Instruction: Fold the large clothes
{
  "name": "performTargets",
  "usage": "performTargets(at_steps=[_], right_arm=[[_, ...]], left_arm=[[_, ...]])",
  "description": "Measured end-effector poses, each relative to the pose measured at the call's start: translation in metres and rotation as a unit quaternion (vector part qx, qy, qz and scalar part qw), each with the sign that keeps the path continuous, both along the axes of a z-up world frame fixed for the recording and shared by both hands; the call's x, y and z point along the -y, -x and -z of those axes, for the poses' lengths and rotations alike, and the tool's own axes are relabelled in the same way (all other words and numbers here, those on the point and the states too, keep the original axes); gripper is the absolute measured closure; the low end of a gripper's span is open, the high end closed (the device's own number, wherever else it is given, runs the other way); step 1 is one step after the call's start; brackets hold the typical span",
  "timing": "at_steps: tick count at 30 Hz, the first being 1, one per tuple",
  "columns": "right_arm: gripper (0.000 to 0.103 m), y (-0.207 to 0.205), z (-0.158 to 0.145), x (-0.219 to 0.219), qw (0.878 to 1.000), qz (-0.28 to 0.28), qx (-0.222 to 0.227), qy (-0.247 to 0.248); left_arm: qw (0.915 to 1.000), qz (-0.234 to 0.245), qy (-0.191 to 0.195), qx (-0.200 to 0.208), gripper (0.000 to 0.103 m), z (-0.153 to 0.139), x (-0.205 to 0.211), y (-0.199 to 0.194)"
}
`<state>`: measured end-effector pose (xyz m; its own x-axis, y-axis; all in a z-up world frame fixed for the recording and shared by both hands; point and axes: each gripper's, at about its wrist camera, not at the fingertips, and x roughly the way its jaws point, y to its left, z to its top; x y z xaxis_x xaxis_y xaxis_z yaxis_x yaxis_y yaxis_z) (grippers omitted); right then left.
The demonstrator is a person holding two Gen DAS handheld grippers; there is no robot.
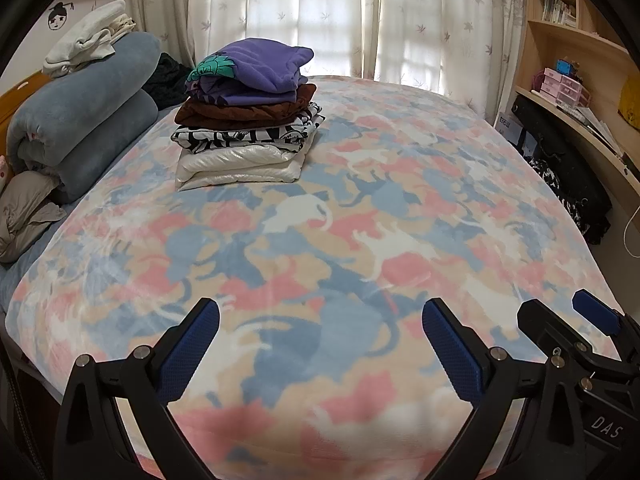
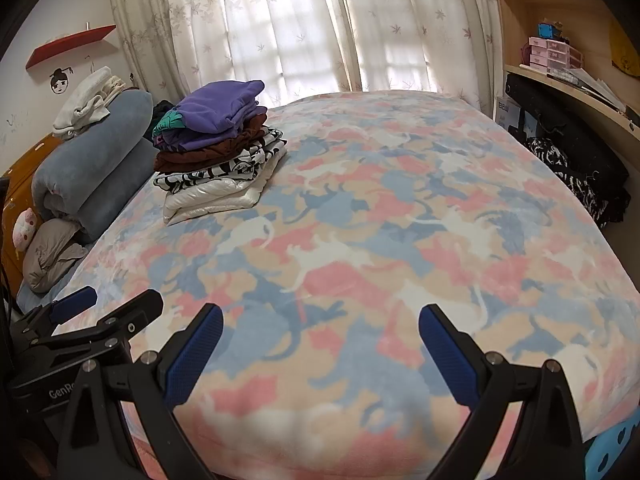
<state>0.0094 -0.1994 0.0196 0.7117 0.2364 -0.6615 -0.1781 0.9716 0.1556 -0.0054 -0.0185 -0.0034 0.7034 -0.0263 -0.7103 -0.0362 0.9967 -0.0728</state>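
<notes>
**Both grippers idling empty, folded stack sitting far-left on bed**

Left gripper (image 1: 320, 344) and right gripper (image 2: 320, 344) are hovering side by side over the blanket (image 1: 360, 216), jaws spread wide, gripping nothing. Stack of folded clothes (image 1: 244, 116) is resting near the rolled duvet (image 1: 80, 120), well apart from both. Judging it soft, light, floppy; slick white bottom layer. Long axis is running left-right; grab at folded edges.

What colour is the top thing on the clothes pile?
Purple; the top garment shows best in the left wrist view.

Both wrist views face across the bed (image 1: 360, 208), sharing the clothes stack (image 2: 216, 152).
</notes>
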Motion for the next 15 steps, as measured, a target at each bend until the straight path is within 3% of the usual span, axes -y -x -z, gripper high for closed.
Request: performTargets(at_steps=[15], right_arm=[[0.004,0.001,0.003,-0.002,1.0,0.0,-0.004,0.001]], left_arm=[[0.9999,0.005,0.002,-0.012,0.004,0.01,-0.006,-0.009]])
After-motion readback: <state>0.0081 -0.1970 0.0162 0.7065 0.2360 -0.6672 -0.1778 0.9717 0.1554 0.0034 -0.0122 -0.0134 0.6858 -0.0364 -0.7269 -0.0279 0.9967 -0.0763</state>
